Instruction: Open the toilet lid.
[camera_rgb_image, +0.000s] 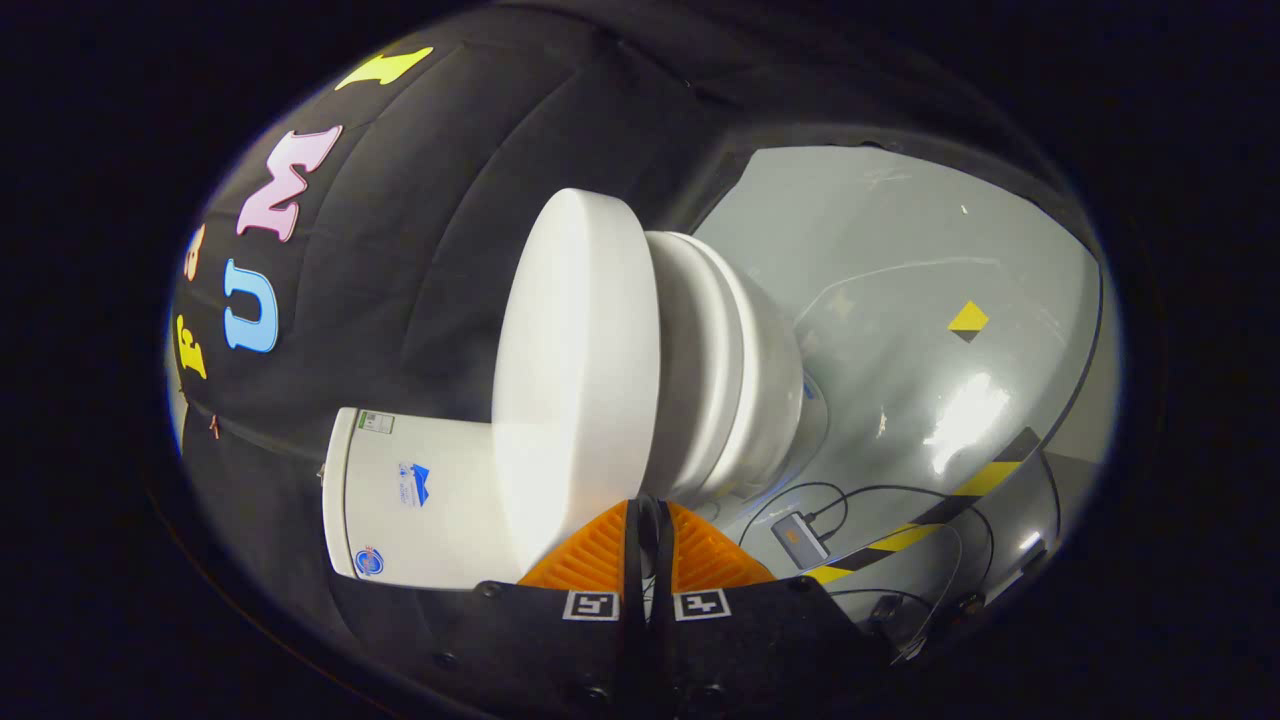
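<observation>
Gripper view has the whole scene rolled on its side, so the toilet seems to lie sideways across the frame. Nearest the camera, the tool (648, 520) shows its two orange ribbed fingers (592, 555) pressed together, with only a thin dark seam between them and nothing held. Each black finger base carries a small square black-and-white marker (590, 604).

Just ahead of the fingertips is the white toilet lid (575, 370), a thick, smooth oval slab. Its edge sits right at the tips; I cannot tell whether they touch it. The lid is closed, lying flat against the seat (700, 370), whose rim shows as a narrow band beside it. Beyond the seat is the rounded white bowl (775, 390), narrowing toward its foot on the floor.

On the other side of the lid, the boxy white tank (420, 500) stands against the black cloth wall (430, 230) and bears a few small stickers, blue ones among them.

Farther out lies a glossy pale grey floor (900, 260) with a bright glare patch. A small yellow square patch (968, 318) sits on it, well apart from the toilet. Near the bowl's foot, a small grey box (800, 537) rests on the floor with thin black cables (860, 492) looping from it. A yellow-and-black striped tape (930, 520) runs past those cables.
</observation>
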